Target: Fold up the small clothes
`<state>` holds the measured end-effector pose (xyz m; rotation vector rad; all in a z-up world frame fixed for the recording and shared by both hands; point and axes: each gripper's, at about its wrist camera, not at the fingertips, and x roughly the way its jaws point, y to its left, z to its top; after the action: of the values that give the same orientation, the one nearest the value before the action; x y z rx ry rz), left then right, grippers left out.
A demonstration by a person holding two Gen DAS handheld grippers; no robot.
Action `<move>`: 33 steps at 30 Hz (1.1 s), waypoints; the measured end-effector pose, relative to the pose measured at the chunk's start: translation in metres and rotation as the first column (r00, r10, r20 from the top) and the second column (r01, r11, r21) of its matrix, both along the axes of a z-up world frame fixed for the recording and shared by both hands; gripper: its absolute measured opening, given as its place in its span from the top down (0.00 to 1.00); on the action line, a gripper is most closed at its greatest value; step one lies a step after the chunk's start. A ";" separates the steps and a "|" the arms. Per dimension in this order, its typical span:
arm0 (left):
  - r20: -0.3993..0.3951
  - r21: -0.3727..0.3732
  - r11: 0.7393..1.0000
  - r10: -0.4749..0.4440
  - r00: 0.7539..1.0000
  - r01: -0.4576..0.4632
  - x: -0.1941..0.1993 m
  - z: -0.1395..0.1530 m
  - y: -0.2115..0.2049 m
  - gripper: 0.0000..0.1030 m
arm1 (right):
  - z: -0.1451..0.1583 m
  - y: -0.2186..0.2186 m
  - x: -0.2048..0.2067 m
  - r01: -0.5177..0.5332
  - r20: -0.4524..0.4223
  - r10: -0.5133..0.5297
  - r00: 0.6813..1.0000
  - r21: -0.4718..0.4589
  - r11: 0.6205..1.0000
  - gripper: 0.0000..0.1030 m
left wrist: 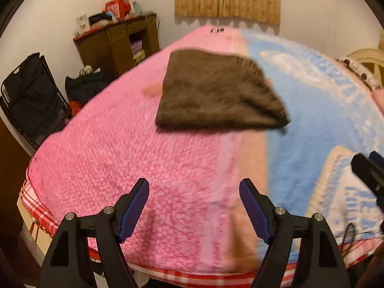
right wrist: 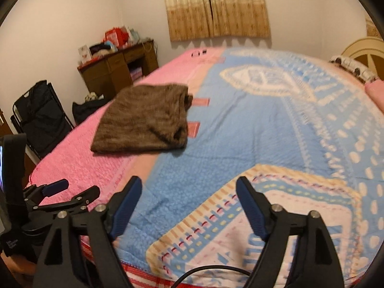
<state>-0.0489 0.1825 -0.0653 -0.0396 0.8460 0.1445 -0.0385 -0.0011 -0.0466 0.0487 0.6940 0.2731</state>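
Observation:
A brown garment (left wrist: 216, 91) lies folded into a compact block on the bed, on the seam between the pink and blue parts of the blanket; it also shows in the right wrist view (right wrist: 146, 120). My left gripper (left wrist: 194, 187) is open and empty, held above the pink blanket near the bed's front edge, well short of the garment. My right gripper (right wrist: 189, 184) is open and empty above the blue part, to the right of the garment. The left gripper also shows at the left of the right wrist view (right wrist: 72, 188).
The bed blanket is pink (left wrist: 108, 156) on the left and blue patterned (right wrist: 264, 124) on the right. A wooden cabinet (left wrist: 117, 45) with clutter stands by the far wall. A black rack (left wrist: 31, 96) and bags stand left of the bed. A headboard (right wrist: 360, 55) is at the right.

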 end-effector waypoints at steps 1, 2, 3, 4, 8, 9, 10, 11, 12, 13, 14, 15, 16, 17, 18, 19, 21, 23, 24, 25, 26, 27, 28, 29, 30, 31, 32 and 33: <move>0.009 -0.001 1.000 -0.012 1.000 0.012 -0.003 0.005 -0.004 0.24 | 0.007 0.000 -0.004 0.004 0.019 -0.004 1.000 -0.005 1.000 0.09; 0.014 0.000 1.000 -0.028 1.000 0.028 -0.008 0.011 -0.011 0.24 | 0.013 -0.001 -0.009 0.007 0.039 -0.007 0.999 -0.012 1.000 0.08; 0.010 0.000 0.999 -0.040 0.999 0.040 -0.011 0.013 -0.015 0.24 | 0.018 -0.001 -0.013 0.014 0.061 -0.013 0.998 -0.020 1.000 0.08; -0.002 -0.006 0.998 -0.066 0.998 0.066 -0.013 0.015 -0.023 0.24 | 0.022 0.000 -0.017 0.025 0.081 -0.022 0.996 -0.030 0.999 0.08; 0.014 -0.005 0.994 -0.111 0.994 0.111 -0.023 0.026 -0.037 0.24 | 0.039 -0.005 -0.034 0.073 0.179 -0.064 0.982 -0.042 0.996 0.07; 0.031 0.017 0.994 -0.107 0.994 0.106 -0.027 0.030 -0.040 0.24 | 0.043 -0.006 -0.036 0.076 0.195 -0.067 0.979 -0.037 0.996 0.07; 0.055 0.044 0.994 -0.099 0.994 0.097 -0.030 0.036 -0.040 0.24 | 0.049 -0.008 -0.040 0.080 0.217 -0.071 0.974 -0.031 0.996 0.06; 0.096 0.085 0.994 -0.082 0.992 0.074 -0.034 0.045 -0.042 0.24 | 0.055 -0.008 -0.043 0.081 0.233 -0.073 0.970 -0.027 0.996 0.06; 0.125 0.106 0.993 -0.070 0.990 0.057 -0.036 0.050 -0.040 0.24 | 0.062 -0.009 -0.047 0.081 0.256 -0.073 0.964 -0.023 0.996 0.06; 0.153 0.124 0.991 -0.059 0.986 0.041 -0.039 0.056 -0.039 0.24 | 0.069 -0.009 -0.049 0.081 0.276 -0.073 0.959 -0.019 0.996 0.05; 0.194 0.139 0.990 -0.046 0.980 0.019 -0.042 0.065 -0.035 0.24 | 0.080 -0.009 -0.052 0.081 0.307 -0.074 0.949 -0.009 0.997 0.02; 0.219 0.143 0.990 -0.038 0.975 0.007 -0.043 0.071 -0.032 0.24 | 0.088 -0.010 -0.053 0.078 0.323 -0.074 0.944 0.001 0.997 0.01; 0.245 0.147 0.989 -0.028 0.969 -0.008 -0.046 0.076 -0.028 0.24 | 0.099 -0.010 -0.054 0.070 0.341 -0.074 0.937 0.024 0.997 0.00; 0.284 0.154 0.988 -0.014 0.959 -0.032 -0.052 0.084 -0.025 0.24 | 0.107 -0.010 -0.053 0.058 0.350 -0.069 0.934 0.042 0.997 0.00; 0.305 0.158 0.986 -0.007 0.952 -0.044 -0.054 0.089 -0.022 0.24 | 0.117 -0.009 -0.052 0.042 0.359 -0.063 0.931 0.066 0.997 0.00; 0.324 0.163 0.985 0.000 0.946 -0.055 -0.056 0.093 -0.020 0.24 | 0.121 -0.007 -0.053 0.035 0.364 -0.061 0.929 0.078 0.996 0.00; 0.349 0.173 0.982 0.015 0.937 -0.080 -0.059 0.100 -0.015 0.23 | 0.126 -0.003 -0.056 0.026 0.379 -0.062 0.923 0.099 0.995 0.00; 0.351 0.169 0.981 0.027 0.936 -0.091 -0.059 0.102 -0.011 0.23 | 0.121 0.003 -0.060 0.023 0.396 -0.061 0.916 0.101 0.995 0.00; 0.348 0.158 0.983 0.033 0.937 -0.094 -0.059 0.102 -0.009 0.23 | 0.117 0.004 -0.063 0.028 0.402 -0.064 0.913 0.093 0.995 0.00; 0.346 0.144 0.985 0.038 0.938 -0.093 -0.058 0.102 -0.007 0.23 | 0.111 0.008 -0.065 0.041 0.409 -0.071 0.910 0.082 0.996 0.00; 0.341 0.121 0.989 0.044 0.939 -0.090 -0.057 0.102 -0.003 0.23 | 0.106 0.009 -0.065 0.047 0.407 -0.074 0.910 0.075 0.996 0.00; 0.339 0.097 0.992 0.049 0.940 -0.086 -0.056 0.102 -0.001 0.23 | 0.099 0.010 -0.064 0.054 0.396 -0.076 0.915 0.067 0.996 0.00; 0.338 0.082 0.993 0.051 0.940 -0.083 -0.056 0.102 0.000 0.23 | 0.097 0.010 -0.064 0.057 0.386 -0.076 0.919 0.060 0.997 0.00; 0.341 0.069 0.994 0.055 0.938 -0.083 -0.057 0.102 0.002 0.23 | 0.093 0.010 -0.062 0.062 0.369 -0.076 0.926 0.051 0.997 0.00; 0.346 0.068 0.994 0.058 0.936 -0.087 -0.057 0.103 0.002 0.23 | 0.089 0.010 -0.058 0.068 0.348 -0.080 0.934 0.048 0.997 0.00; 0.354 0.075 0.993 0.058 0.933 -0.090 -0.059 0.103 0.000 0.23 | 0.088 0.008 -0.056 0.069 0.337 -0.084 0.938 0.054 0.996 0.00; 0.363 0.090 0.992 0.054 0.930 -0.093 -0.061 0.103 -0.002 0.23 | 0.086 0.004 -0.055 0.071 0.328 -0.089 0.940 0.068 0.995 0.00; 0.368 0.102 0.990 0.052 0.928 -0.096 -0.062 0.104 -0.004 0.23 | 0.086 0.002 -0.054 0.071 0.324 -0.094 0.941 0.080 0.994 0.00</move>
<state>-0.1105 0.1790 0.0383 0.0136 0.4624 0.2501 -0.0924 0.0006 0.0393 0.0945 0.3502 0.2170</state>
